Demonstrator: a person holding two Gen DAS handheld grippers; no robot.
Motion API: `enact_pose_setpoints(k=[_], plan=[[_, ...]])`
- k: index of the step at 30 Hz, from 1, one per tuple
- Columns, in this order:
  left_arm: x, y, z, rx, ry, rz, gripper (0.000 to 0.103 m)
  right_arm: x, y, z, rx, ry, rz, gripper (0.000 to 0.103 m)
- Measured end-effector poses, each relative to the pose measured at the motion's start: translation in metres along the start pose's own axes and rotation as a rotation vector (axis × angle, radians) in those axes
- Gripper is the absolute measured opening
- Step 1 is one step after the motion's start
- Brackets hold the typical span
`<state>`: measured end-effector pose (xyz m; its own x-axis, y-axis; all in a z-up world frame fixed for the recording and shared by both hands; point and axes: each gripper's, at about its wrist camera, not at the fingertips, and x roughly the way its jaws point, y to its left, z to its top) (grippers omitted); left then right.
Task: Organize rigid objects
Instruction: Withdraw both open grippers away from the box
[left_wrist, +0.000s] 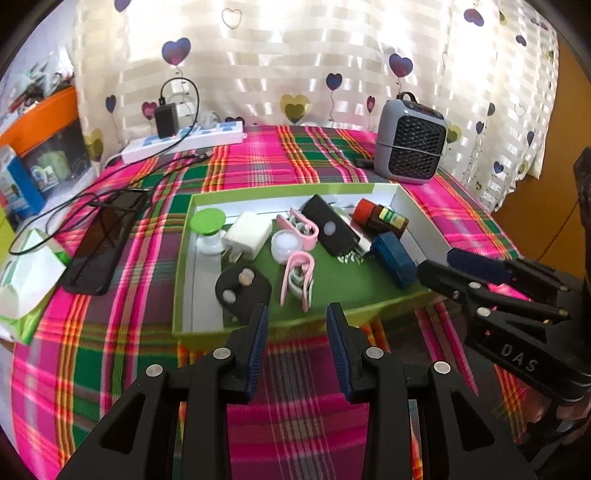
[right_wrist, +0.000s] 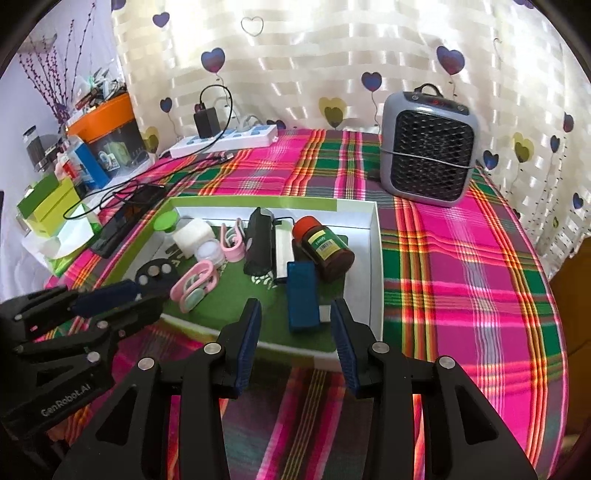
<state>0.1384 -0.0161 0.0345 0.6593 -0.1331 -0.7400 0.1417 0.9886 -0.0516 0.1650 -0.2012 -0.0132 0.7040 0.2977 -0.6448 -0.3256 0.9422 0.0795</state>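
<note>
Through my left wrist camera, I am holding my left claw (left_wrist: 297, 325) open and empty, just in front of the near wall of the green tray (left_wrist: 236, 330). The tray is sitting on the plaid tabletop (left_wrist: 110, 347), and it is full of small hard things all jumbled together. The black disc with two round buttons (left_wrist: 242, 288) is lying just past my left fingertips (left_wrist: 260, 325). The pink clip (left_wrist: 297, 277) is lying right beside it, pointing away from me. My right claw (left_wrist: 441, 269) is showing at the right, open too, reaching over the tray's right edge near the blue box (left_wrist: 393, 264).

Through my right wrist camera, my right claw (right_wrist: 295, 319) is gripping nothing. The blue box (right_wrist: 303, 295) is lying straight ahead between my fingertips (right_wrist: 341, 325), inside the tray (right_wrist: 376, 258). Its long side is running away from me, near to far, so my claw is lining up across its thin sides. The brown jar with the red lid (right_wrist: 325, 247) is lying tipped over just behind it. I think my right claw is the nearer one for the blue box. My left claw (right_wrist: 122, 291) is nearer the black disc (right_wrist: 157, 273).
</note>
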Motion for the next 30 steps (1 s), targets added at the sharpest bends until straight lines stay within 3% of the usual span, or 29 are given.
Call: enact_pose_setpoints(k=[7, 10, 18, 30], plan=[[-0.012, 0.003, -0.019, -0.027, -0.002, 0.009, 0.032, -0.015, 0.008, -0.015, -0.004, -0.013, -0.027, 0.040], [-0.015, 0.003, -0.028, -0.014, -0.016, 0.059, 0.032, -0.015, 0.010, -0.024, -0.001, 0.005, -0.040, 0.040], [-0.008, 0.001, -0.052, -0.009, 0.066, 0.067, 0.032, -0.013, 0.010, -0.049, 0.015, 0.059, -0.085, 0.041], [-0.009, -0.004, -0.065, -0.015, 0.078, 0.072, 0.032, -0.012, 0.008, -0.068, 0.042, 0.105, -0.107, 0.041]])
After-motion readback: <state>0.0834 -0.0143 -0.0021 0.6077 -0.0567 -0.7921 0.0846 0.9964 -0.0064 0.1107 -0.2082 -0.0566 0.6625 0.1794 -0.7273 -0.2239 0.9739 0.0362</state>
